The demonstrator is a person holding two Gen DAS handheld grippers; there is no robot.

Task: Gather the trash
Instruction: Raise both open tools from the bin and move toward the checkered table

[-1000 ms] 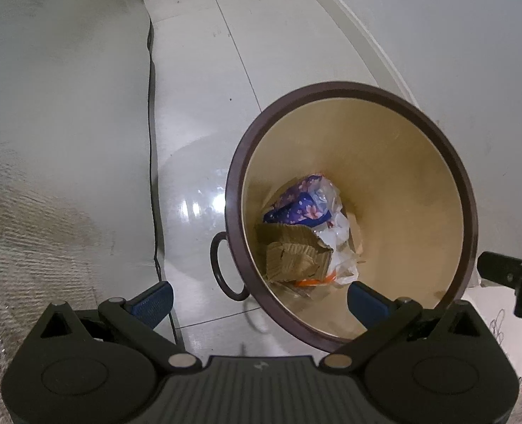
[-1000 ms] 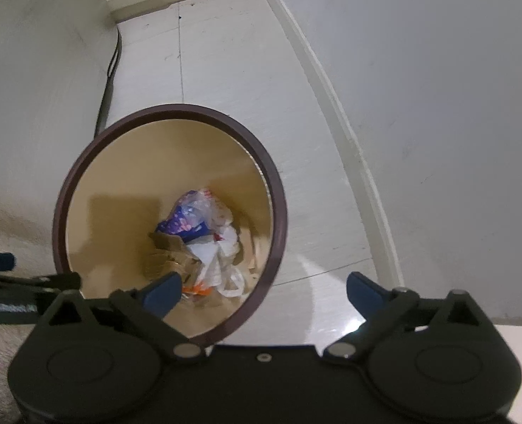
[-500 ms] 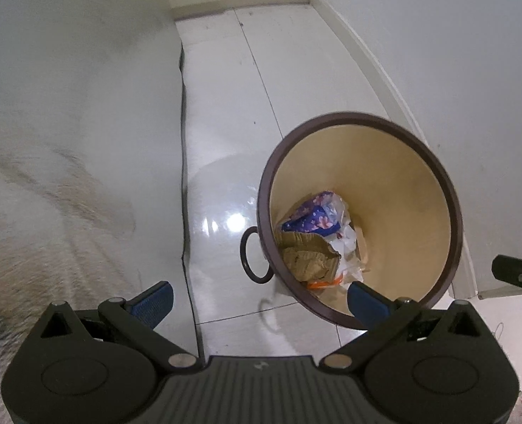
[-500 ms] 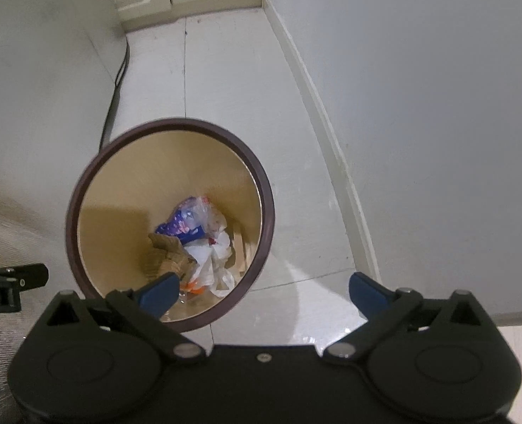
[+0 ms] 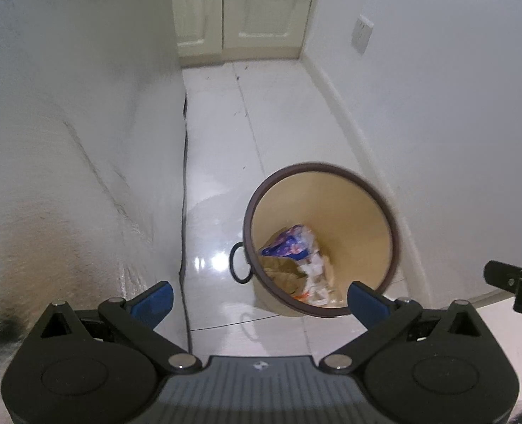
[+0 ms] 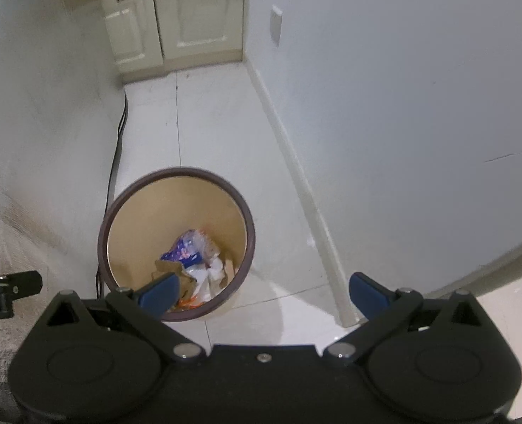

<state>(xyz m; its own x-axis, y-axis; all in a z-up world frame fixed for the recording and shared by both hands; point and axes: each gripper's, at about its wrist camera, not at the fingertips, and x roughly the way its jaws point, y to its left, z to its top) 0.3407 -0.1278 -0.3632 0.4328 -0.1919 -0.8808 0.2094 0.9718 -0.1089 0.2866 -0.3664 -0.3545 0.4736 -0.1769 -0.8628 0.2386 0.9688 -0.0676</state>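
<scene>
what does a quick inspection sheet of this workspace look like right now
surface: glossy white tile floor, no loose litter seen
job's things: brown-rimmed trash bin upright by the wall; inside it a blue patterned wrapper, torn cardboard, white plastic bag
clutter: nothing seen
grippers: left gripper open, empty; right gripper open, empty, both above the bin
cables: black cable along the left floor edge
surroundings: cream cabinet doors, wall plate, baseboard
</scene>
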